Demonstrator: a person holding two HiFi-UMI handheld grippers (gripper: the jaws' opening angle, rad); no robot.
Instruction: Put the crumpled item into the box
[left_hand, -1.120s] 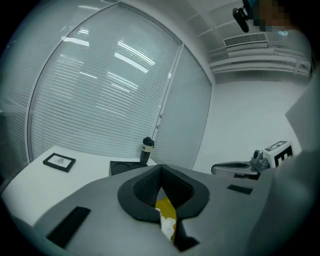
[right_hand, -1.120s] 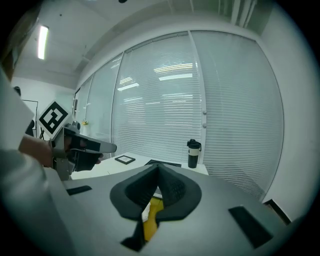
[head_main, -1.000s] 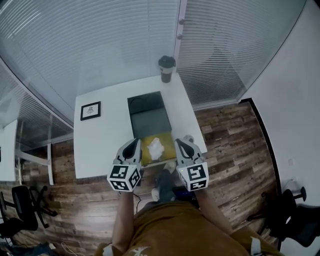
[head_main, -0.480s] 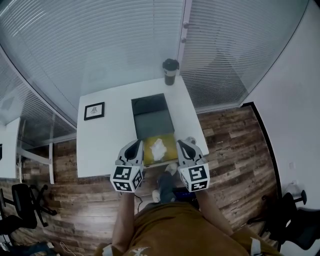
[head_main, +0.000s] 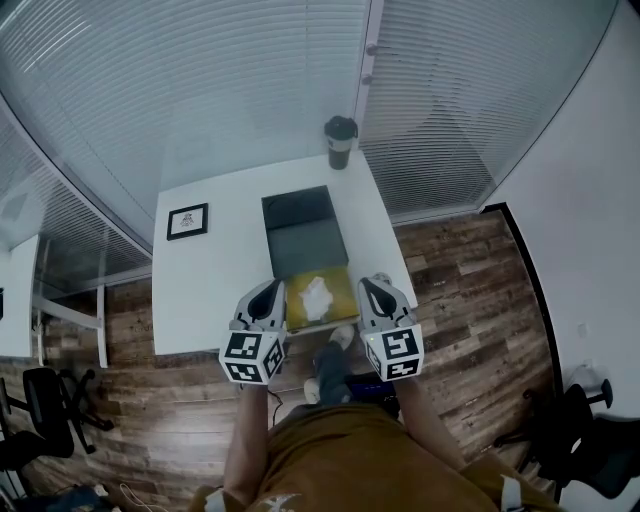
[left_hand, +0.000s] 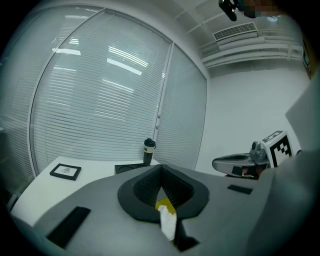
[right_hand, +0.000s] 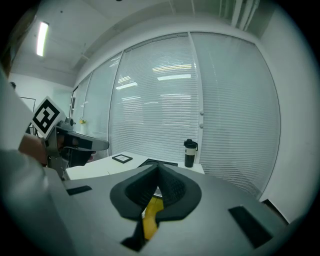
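White crumpled paper (head_main: 316, 293) on yellow pad (head_main: 341, 302), beside open dark box (head_main: 305, 245), left claw (head_main: 269, 293) and right claw (head_main: 373, 289) clenched

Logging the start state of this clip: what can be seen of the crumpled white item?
The crumpled white item is a small, irregular wad, apparently paper or tissue, creased all over. It lies loose on a flat yellow sheet at the near edge of the white table, just in front of the dark open box and not in it. It sits between the left gripper and the right gripper; neither touches it. Only the yellow sheet is in contact with it.
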